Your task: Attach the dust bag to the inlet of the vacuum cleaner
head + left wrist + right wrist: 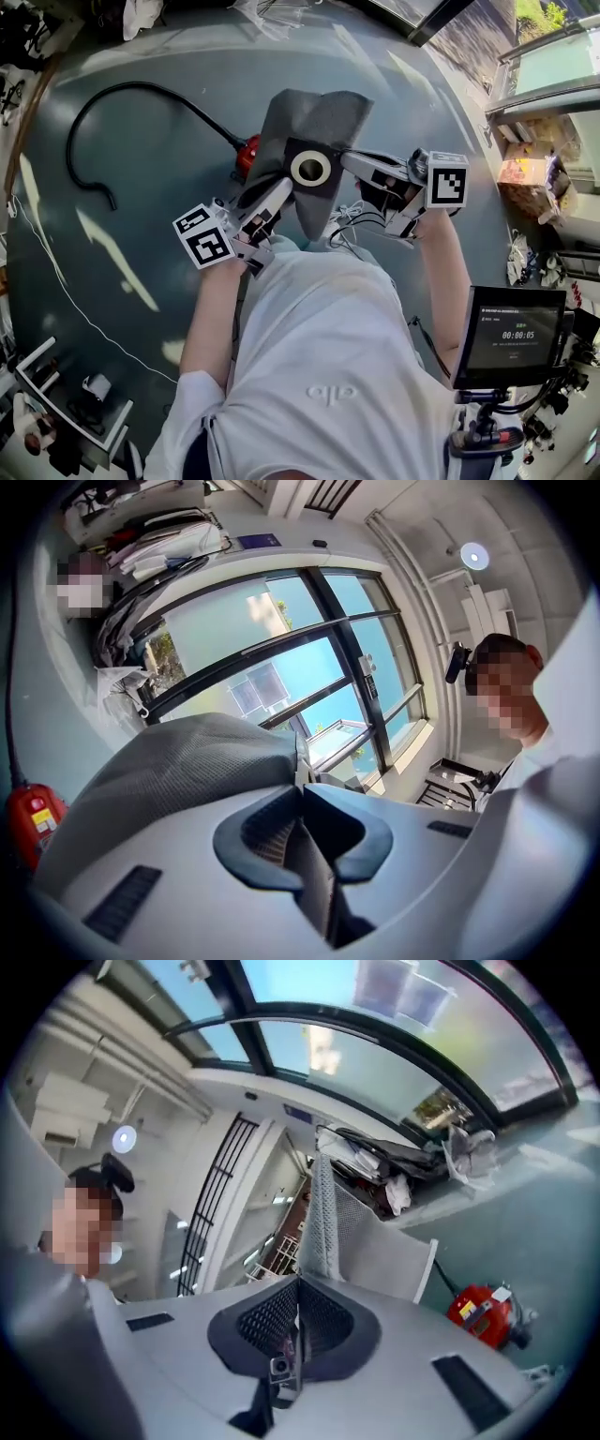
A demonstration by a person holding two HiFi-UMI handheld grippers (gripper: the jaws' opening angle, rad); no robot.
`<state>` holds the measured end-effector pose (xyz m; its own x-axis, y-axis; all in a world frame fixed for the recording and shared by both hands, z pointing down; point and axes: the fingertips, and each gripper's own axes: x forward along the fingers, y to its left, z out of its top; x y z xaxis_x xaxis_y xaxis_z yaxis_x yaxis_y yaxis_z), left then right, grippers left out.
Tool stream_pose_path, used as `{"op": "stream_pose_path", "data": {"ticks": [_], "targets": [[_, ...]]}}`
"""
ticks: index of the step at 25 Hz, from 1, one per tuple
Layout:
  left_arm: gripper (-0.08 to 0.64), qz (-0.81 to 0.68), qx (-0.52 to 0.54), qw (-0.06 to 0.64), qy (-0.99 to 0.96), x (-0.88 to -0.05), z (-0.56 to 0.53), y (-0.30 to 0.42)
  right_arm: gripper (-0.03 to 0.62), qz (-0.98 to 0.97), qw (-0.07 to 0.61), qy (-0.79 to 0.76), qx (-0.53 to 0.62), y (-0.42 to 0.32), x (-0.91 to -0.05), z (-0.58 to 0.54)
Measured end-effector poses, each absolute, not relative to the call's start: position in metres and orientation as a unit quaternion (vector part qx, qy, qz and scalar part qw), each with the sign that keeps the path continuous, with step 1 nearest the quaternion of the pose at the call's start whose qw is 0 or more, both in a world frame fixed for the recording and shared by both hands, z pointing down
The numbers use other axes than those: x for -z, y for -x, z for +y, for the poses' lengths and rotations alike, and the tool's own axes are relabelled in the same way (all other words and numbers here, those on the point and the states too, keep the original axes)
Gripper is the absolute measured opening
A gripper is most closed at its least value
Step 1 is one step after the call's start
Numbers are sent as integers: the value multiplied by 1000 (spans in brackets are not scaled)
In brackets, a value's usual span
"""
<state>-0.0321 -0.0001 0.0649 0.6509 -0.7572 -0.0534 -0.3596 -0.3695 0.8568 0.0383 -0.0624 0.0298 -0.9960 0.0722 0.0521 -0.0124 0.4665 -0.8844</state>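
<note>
Above the floor (131, 216) you hold the grey dust bag (314, 117) in the air, its round collar opening (310, 169) facing you, ready to aim at the red vacuum cleaner (246, 155) beneath. The left tool (278, 192) and right tool (354, 161) each pinch an opposite bag edge, spreading it.

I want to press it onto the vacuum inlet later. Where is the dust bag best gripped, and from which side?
Grip the dust bag by the flat dark collar, at its two opposite edges, as the left hand-held gripper and the right hand-held gripper do now. The collar looks thin and stiff, the rest hangs limp, and side grips leave the ring opening free.
</note>
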Motion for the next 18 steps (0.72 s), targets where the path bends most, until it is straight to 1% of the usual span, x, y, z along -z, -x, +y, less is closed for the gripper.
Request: {"op": "stream_pose_path", "data": {"ticks": [2, 4, 10, 15, 18], "targets": [[29, -349, 212, 454, -792, -93, -2, 26, 15, -831, 41, 11, -555, -42, -54, -63], [34, -342, 202, 477, -784, -125, -2, 14, 15, -815, 56, 0, -577, -51, -83, -62], [35, -306, 224, 546, -747, -175, 2, -3, 15, -783, 88, -36, -615, -67, -130, -58], [37, -301, 209, 591, -719, -266, 3, -50, 15, -731, 131, -81, -665, -111, -227, -60], [38, -276, 213, 621, -702, -318, 9, -81, 15, -705, 142, -111, -686, -142, -279, -54]]}}
